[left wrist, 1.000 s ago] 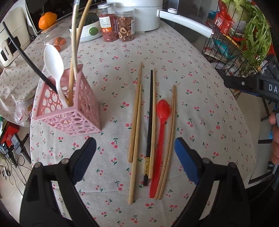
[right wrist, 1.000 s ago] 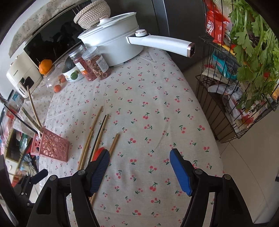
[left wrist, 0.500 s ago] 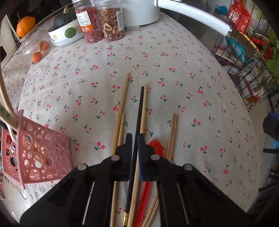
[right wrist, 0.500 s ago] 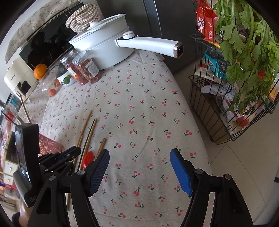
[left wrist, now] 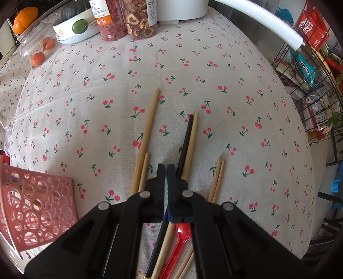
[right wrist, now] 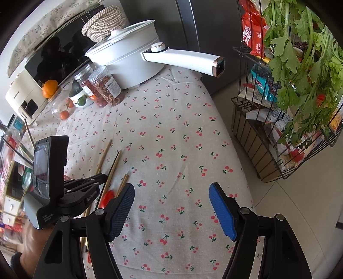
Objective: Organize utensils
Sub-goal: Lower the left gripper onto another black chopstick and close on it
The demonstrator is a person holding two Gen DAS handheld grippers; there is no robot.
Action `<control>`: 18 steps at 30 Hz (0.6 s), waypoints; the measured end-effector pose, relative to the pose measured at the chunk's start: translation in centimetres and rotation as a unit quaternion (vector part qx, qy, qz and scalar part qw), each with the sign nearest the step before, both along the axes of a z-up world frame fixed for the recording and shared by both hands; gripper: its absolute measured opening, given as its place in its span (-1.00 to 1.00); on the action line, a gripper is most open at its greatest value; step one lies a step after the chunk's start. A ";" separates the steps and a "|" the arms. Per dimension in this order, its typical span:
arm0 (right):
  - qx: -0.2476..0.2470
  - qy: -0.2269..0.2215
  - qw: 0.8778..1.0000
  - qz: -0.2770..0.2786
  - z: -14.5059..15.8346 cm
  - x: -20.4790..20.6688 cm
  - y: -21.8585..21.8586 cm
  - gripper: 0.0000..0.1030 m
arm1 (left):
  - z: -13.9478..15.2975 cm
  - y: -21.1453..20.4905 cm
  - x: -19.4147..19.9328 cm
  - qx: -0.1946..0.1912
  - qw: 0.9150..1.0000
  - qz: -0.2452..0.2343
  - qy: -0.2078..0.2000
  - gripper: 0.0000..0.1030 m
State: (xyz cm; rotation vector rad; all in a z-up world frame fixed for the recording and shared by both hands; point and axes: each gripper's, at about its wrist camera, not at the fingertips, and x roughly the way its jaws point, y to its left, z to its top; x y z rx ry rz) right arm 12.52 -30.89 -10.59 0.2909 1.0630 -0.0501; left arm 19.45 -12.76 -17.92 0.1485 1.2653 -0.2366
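Pinching black chopstick (left wrist: 186,141): left hand-held gripper (left wrist: 165,169) (jaws together).

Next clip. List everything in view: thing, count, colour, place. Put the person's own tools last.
chopsticks: six, five wooden, one black; mid-cloth
spoon: one, red, under left tool
holder: one, pink, left edge
jars: two, clear, far side
pot: one, white, far side
bowl: one, white, beside jars
rack: one, black wire, right of table
left tool: shut on the black chopstick
right tool: open, empty
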 end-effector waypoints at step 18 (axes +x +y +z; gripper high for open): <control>0.003 -0.001 1.000 -0.007 0.0 -0.1 -0.2 0.43 | 0.9 -3.4 -0.6 0.019 0.999 -0.037 -0.004 -0.95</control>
